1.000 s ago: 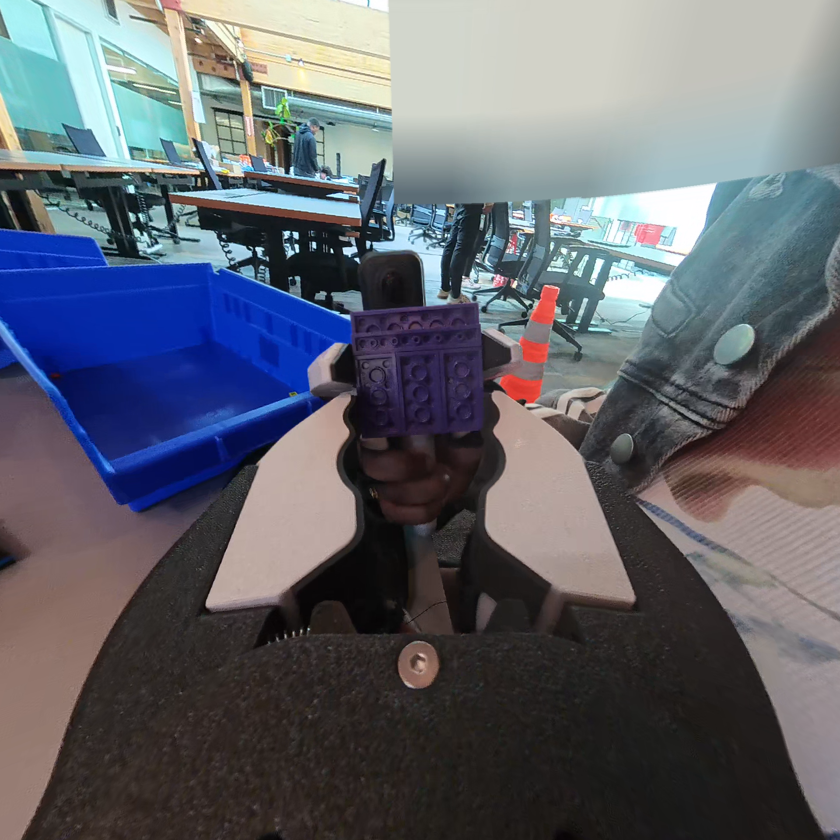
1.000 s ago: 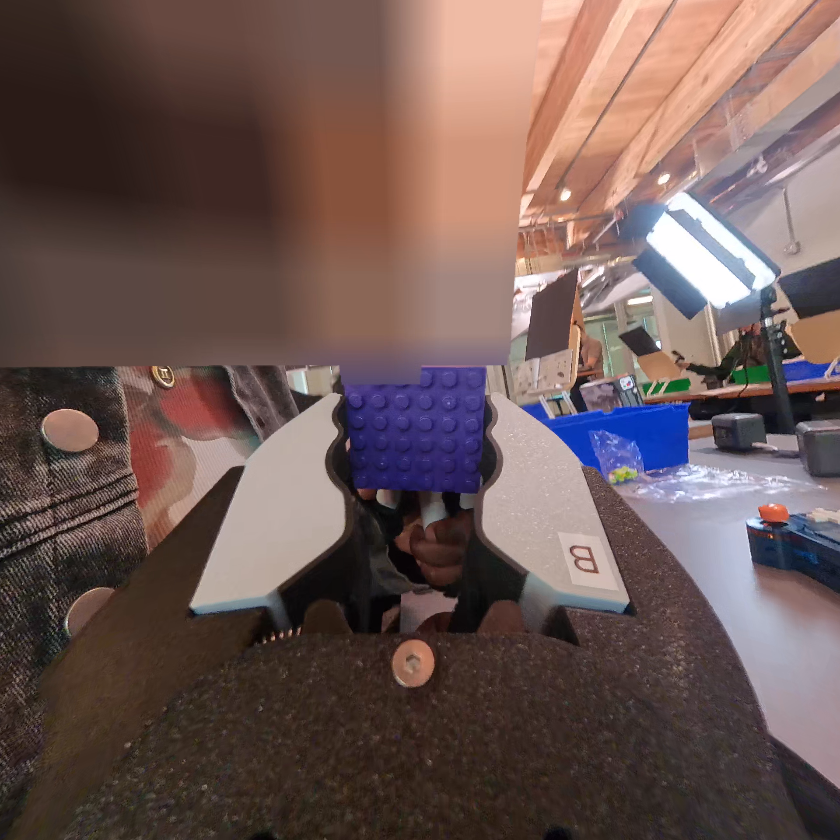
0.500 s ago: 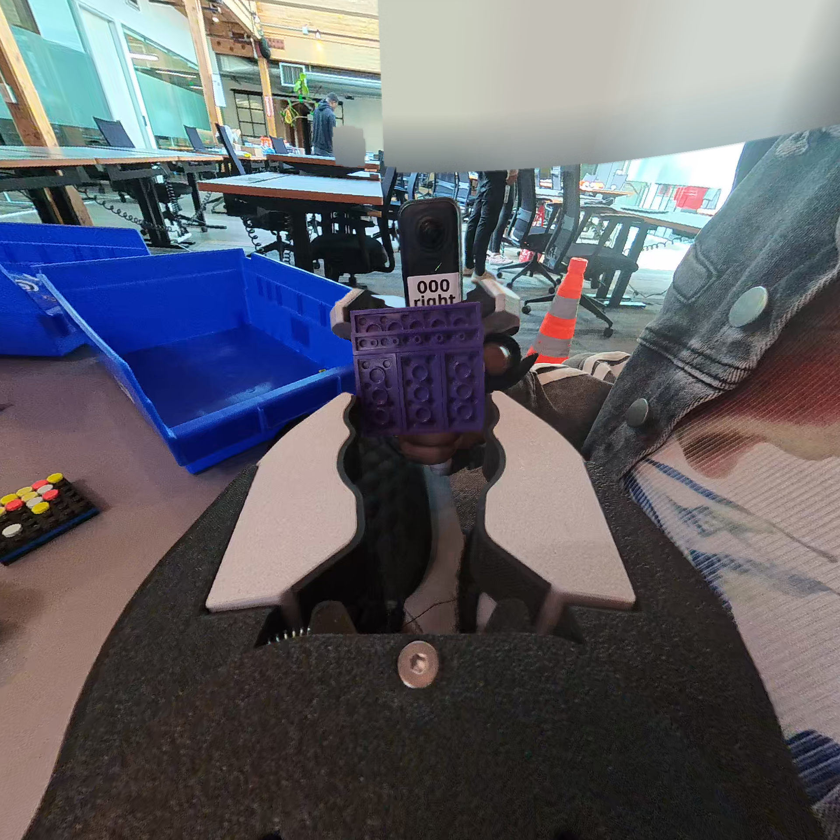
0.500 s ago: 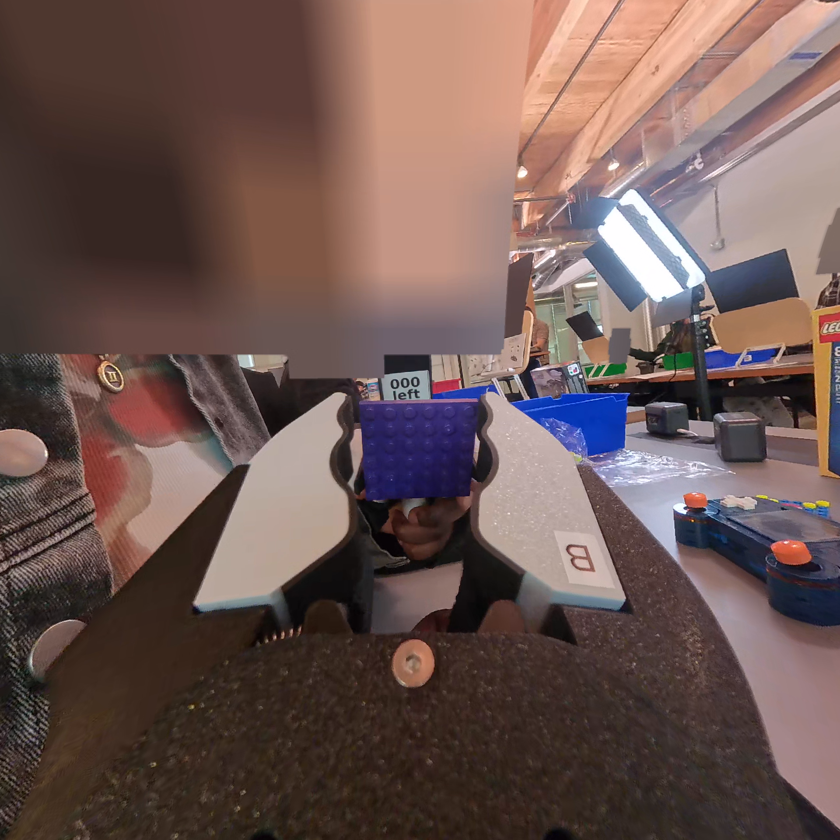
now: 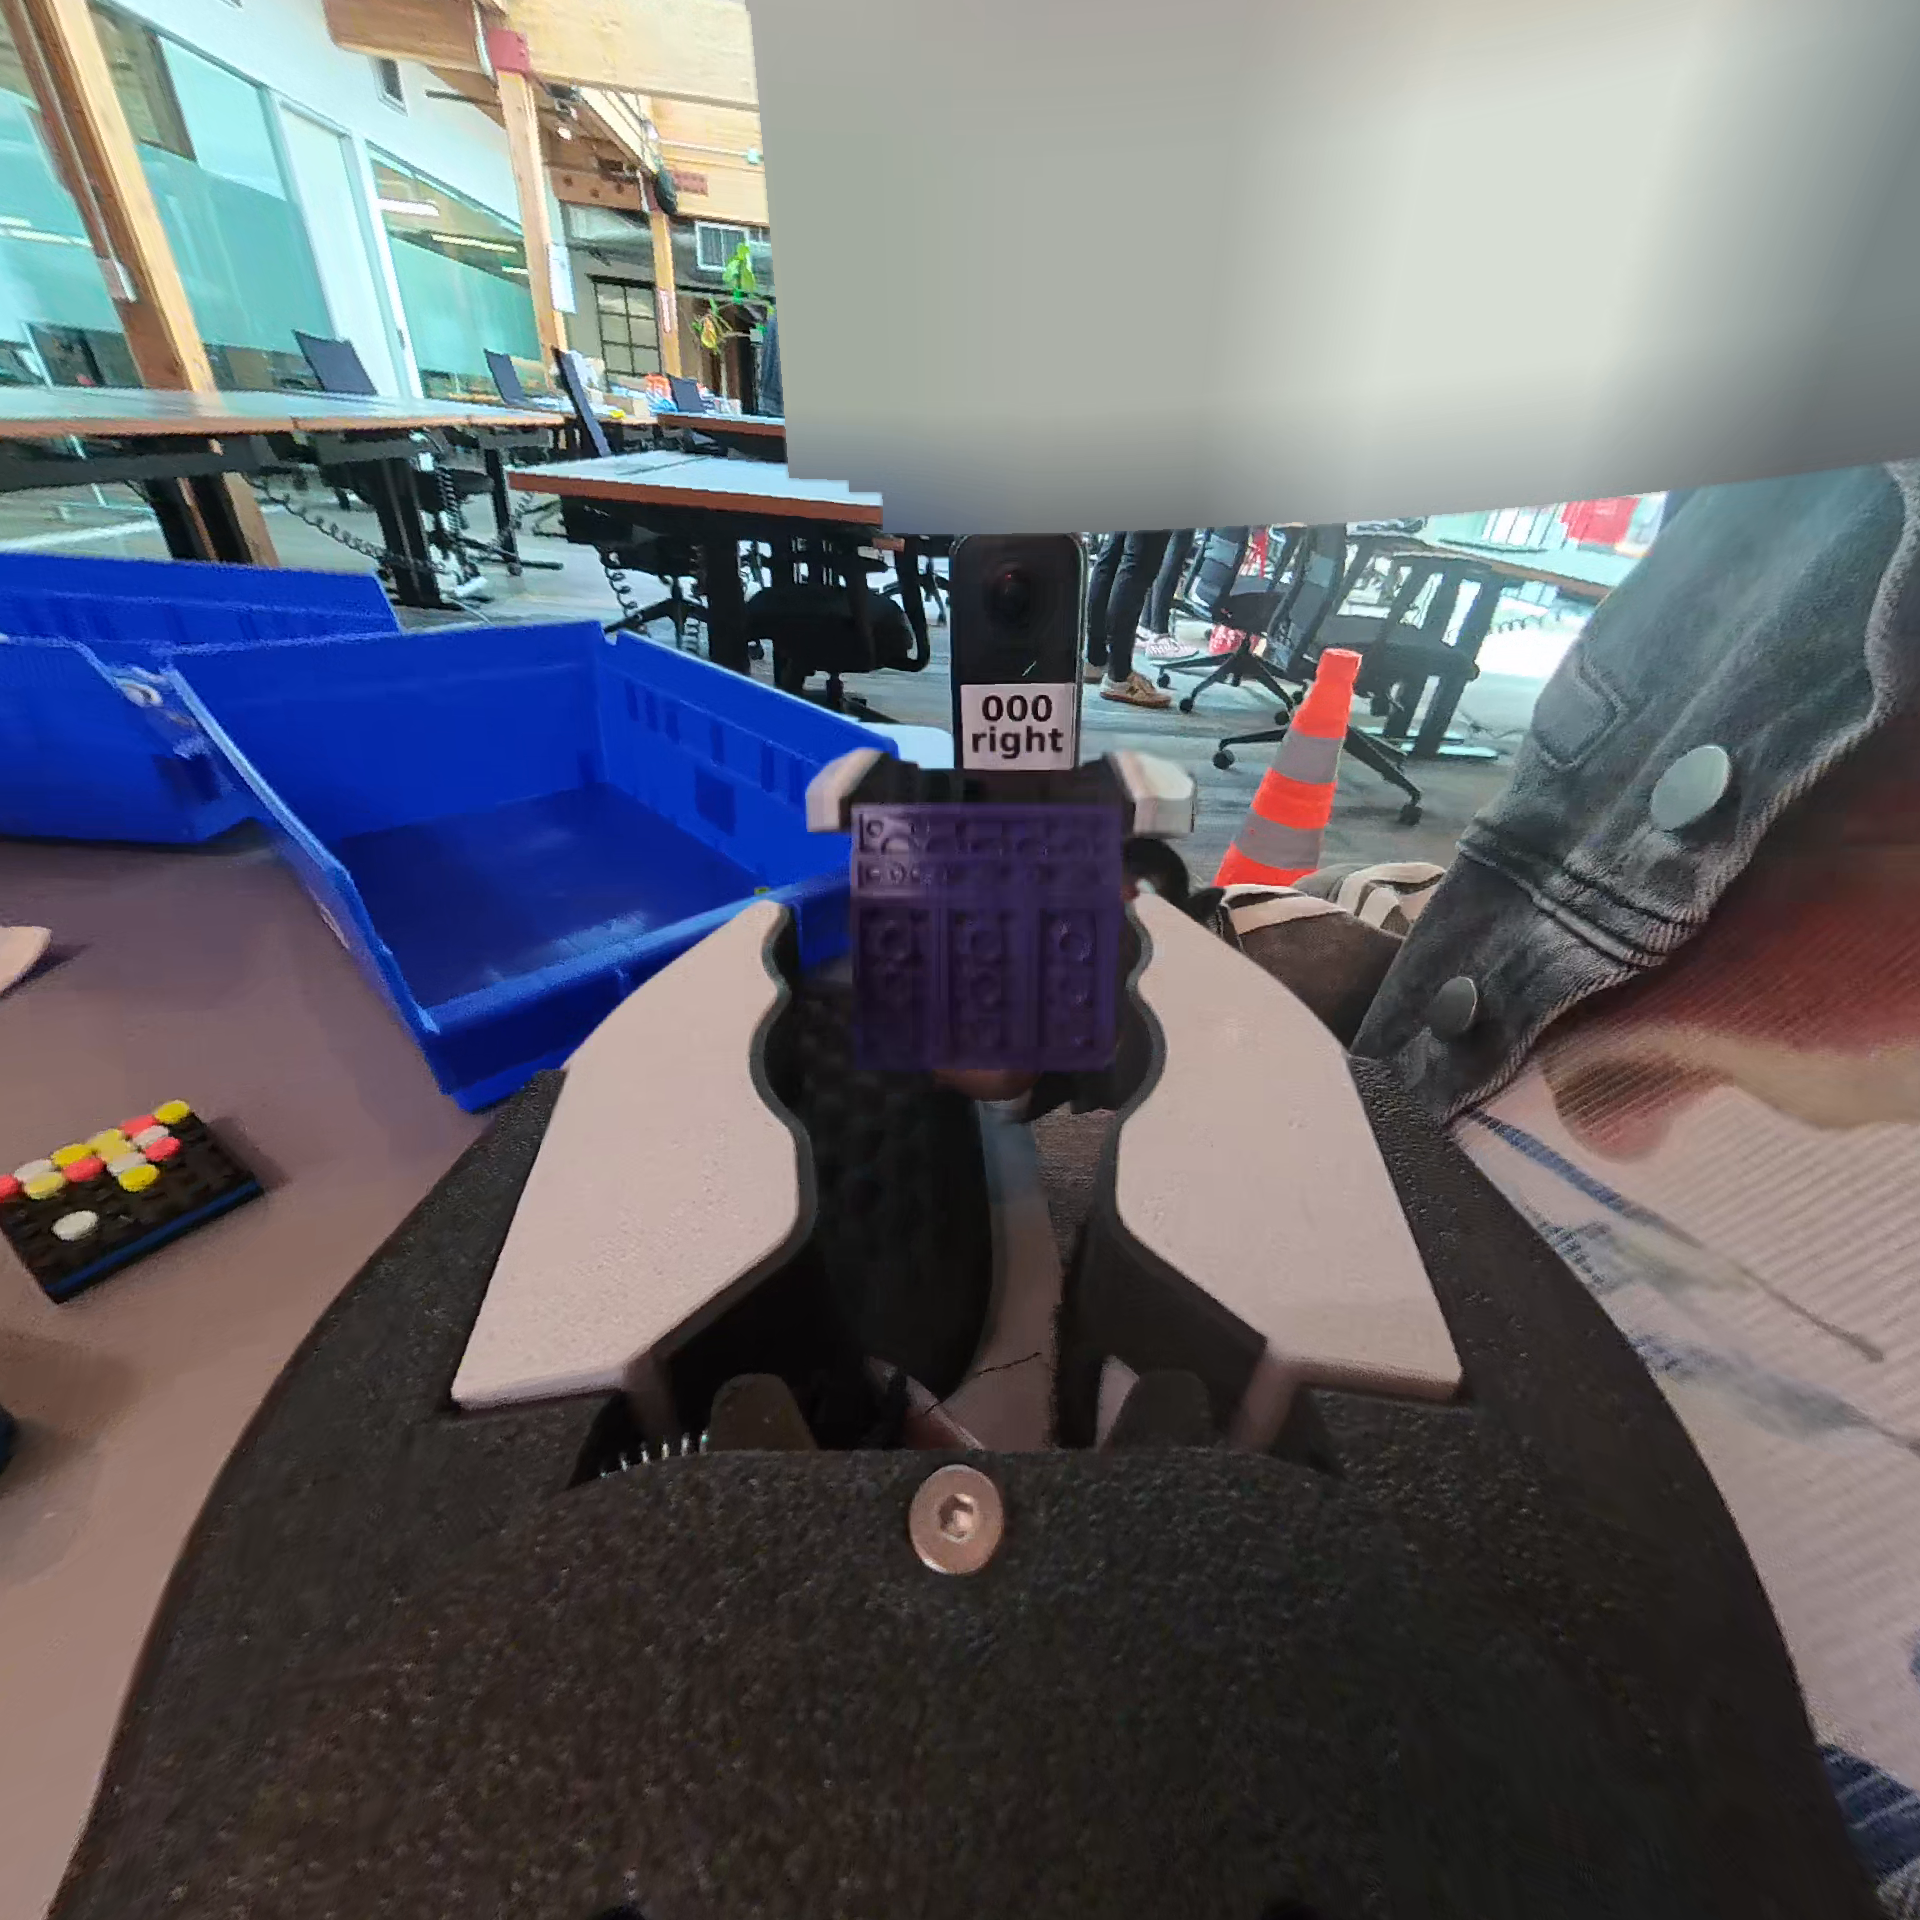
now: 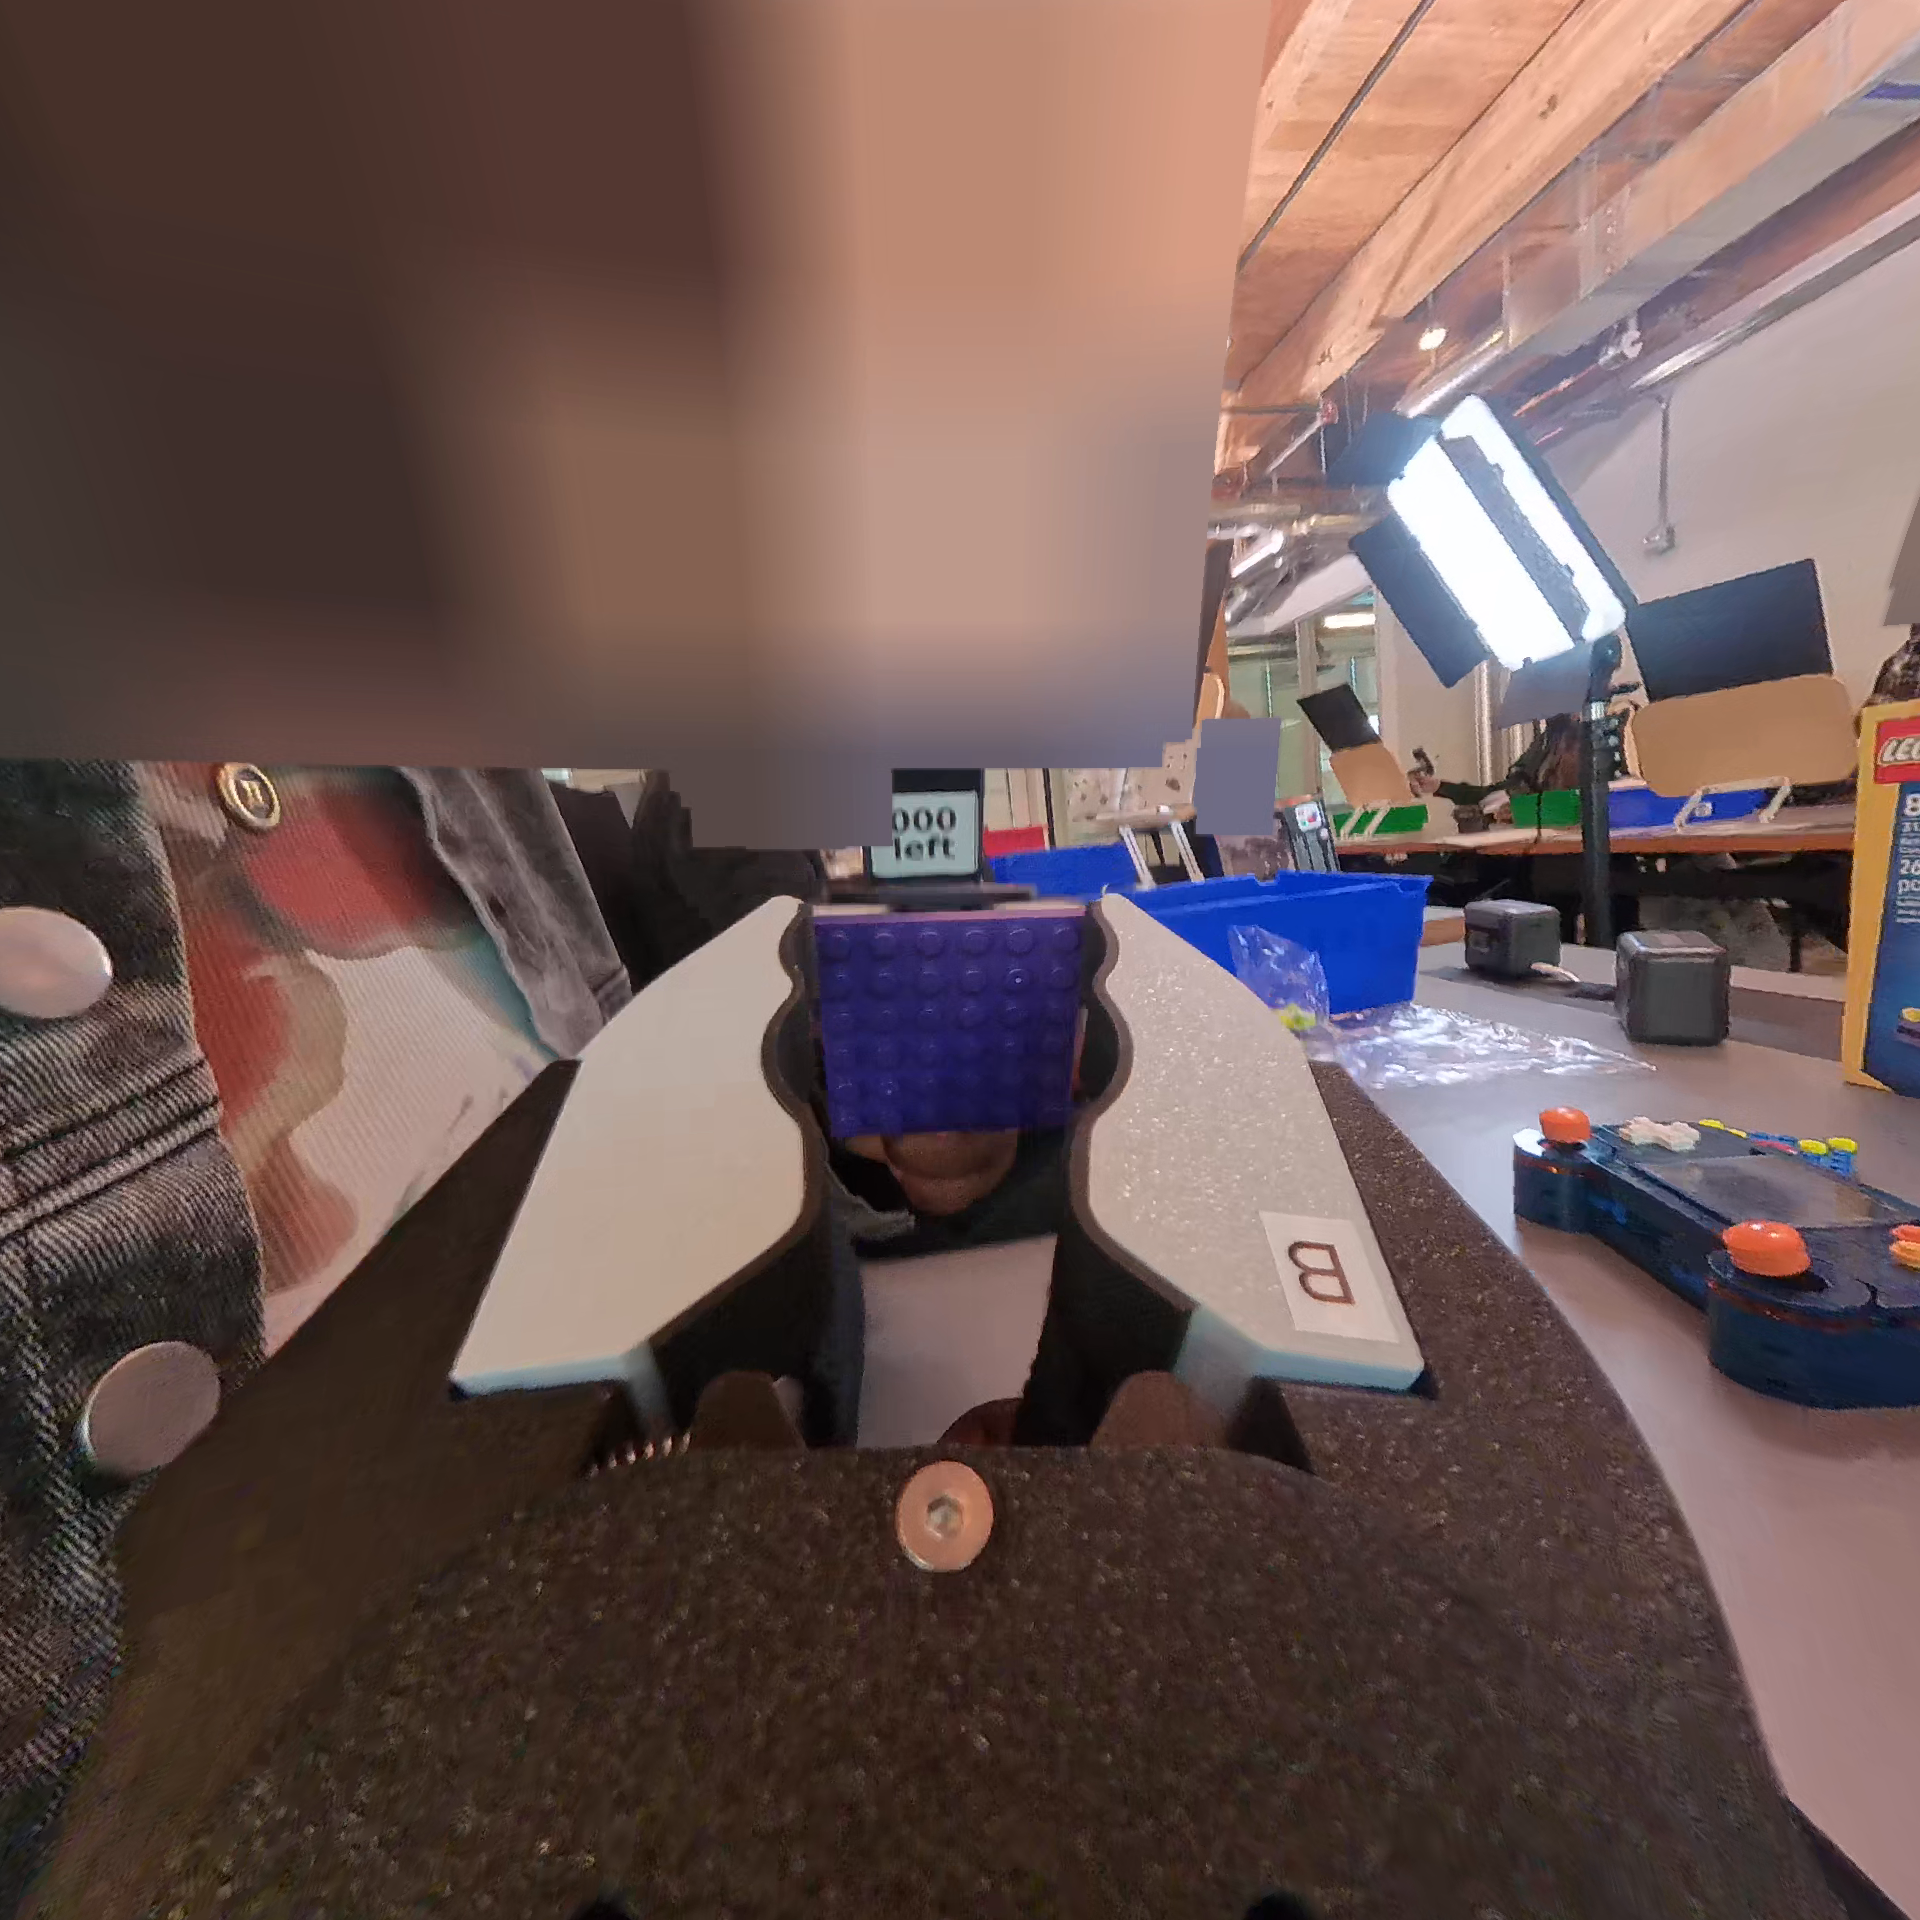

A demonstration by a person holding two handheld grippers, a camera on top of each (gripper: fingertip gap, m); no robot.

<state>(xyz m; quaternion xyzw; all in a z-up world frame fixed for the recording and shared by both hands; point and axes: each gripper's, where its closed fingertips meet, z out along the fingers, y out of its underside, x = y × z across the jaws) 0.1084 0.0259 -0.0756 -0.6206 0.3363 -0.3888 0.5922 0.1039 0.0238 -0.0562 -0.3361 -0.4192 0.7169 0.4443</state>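
1. Left gripper (image 5: 956,935): jaws closed in on the purple plate (image 5: 985,935), held upright in the air with its underside showing.
2. Right gripper (image 6: 943,966): jaws pinching the same plate from the opposite side, studs showing.
3. Over on the desk (image 5: 208,1039): blue bin (image 5: 582,852), black studded board (image 5: 114,1195), blue brick-built controller (image 6: 1745,1226).

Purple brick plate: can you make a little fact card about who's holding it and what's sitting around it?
held thing: purple brick plate, studs toward right wrist view
left gripper: shut on the plate's sides
right gripper: shut on the same plate, facing the left one
left wrist view side: blue bin, black plate with coloured studs, orange cone
right wrist view side: blue brick controller, plastic bag
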